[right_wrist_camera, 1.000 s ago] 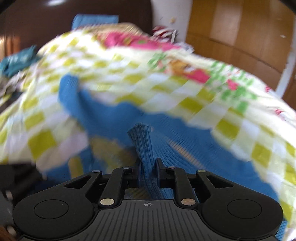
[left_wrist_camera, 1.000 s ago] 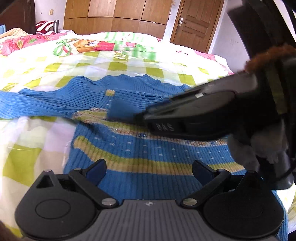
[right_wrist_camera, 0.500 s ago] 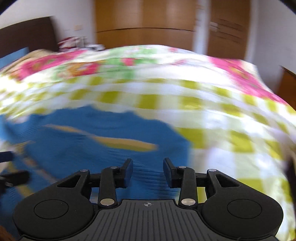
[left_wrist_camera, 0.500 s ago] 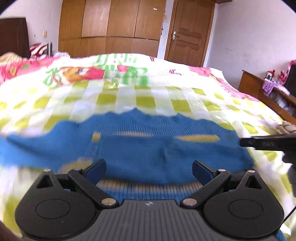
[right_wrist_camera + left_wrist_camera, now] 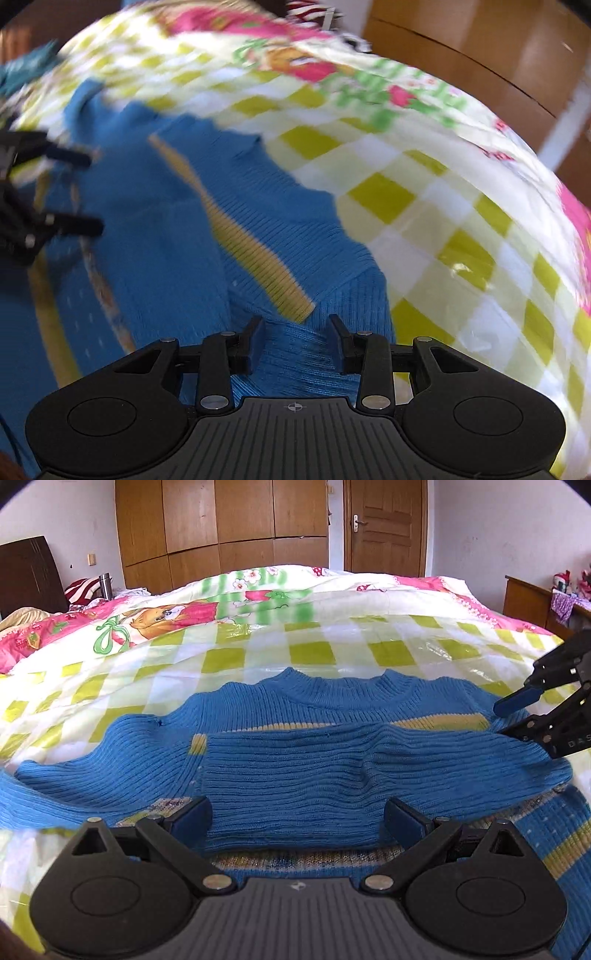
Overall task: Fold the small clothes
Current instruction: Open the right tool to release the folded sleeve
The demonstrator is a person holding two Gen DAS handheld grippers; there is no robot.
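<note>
A small blue knit sweater [image 5: 295, 760] with yellow stripes lies flat on the bed, collar away from me. Its right sleeve is folded across the chest; its left sleeve stretches out to the left. My left gripper [image 5: 297, 818] is open and empty, low over the folded sleeve. My right gripper [image 5: 295, 341] is open and empty over the sweater's right shoulder [image 5: 332, 295]; it also shows at the right edge of the left wrist view [image 5: 517, 716]. The left gripper shows at the left edge of the right wrist view [image 5: 74, 192].
The bed is covered by a green-and-white checked quilt [image 5: 314, 653] with pink cartoon prints. A wooden wardrobe [image 5: 221, 528] and door [image 5: 384, 524] stand behind. A dark headboard [image 5: 26, 576] is at left, a wooden side table [image 5: 532, 598] at right.
My right gripper let go of the sleeve, now laid across the chest, and swung back to the sweater's right shoulder, open. My left gripper stayed open and pulled back.
</note>
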